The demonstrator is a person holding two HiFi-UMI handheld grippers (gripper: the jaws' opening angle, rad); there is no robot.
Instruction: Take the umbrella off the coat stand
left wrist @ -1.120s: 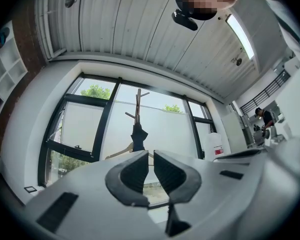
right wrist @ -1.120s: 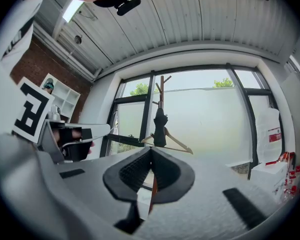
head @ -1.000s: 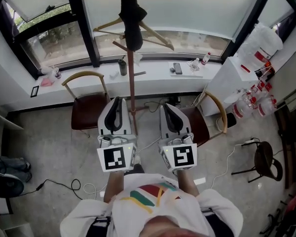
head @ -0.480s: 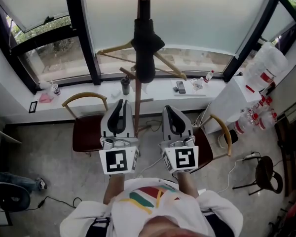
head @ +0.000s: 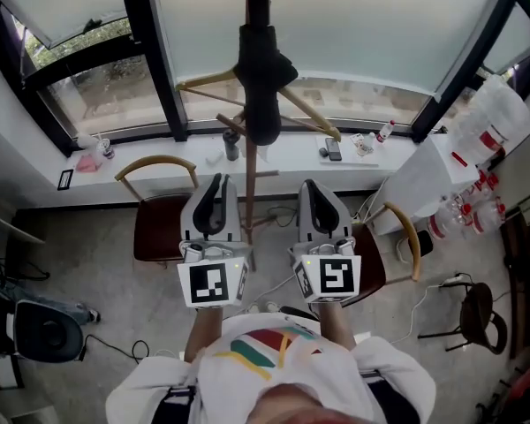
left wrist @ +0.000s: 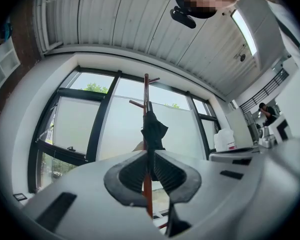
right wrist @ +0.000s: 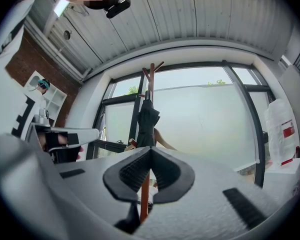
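A black folded umbrella (head: pixel 263 78) hangs high on the brown wooden coat stand (head: pixel 251 193), in front of the window. A wooden hanger (head: pixel 311 117) sticks out behind it. My left gripper (head: pixel 216 182) and right gripper (head: pixel 312 187) are held side by side below the umbrella, one on each side of the pole and apart from it. Both are shut with nothing in them. In the left gripper view the umbrella (left wrist: pixel 152 130) shows just above the shut left gripper (left wrist: pixel 149 155). From the right gripper (right wrist: pixel 150 151) the umbrella (right wrist: pixel 147 123) stands ahead, also out of reach.
Two brown chairs (head: pixel 163 223) (head: pixel 397 237) flank the stand's foot. The windowsill (head: pixel 291 157) carries bottles and a phone. A white table (head: pixel 428 188) with bottles stands at the right, a dark stool (head: pixel 473 312) beyond it. Cables lie on the floor (head: pixel 115 347).
Both grippers have come forward toward the stand. The umbrella and pole now look nearer and sit more centred between the grippers. Both jaws stayed shut.
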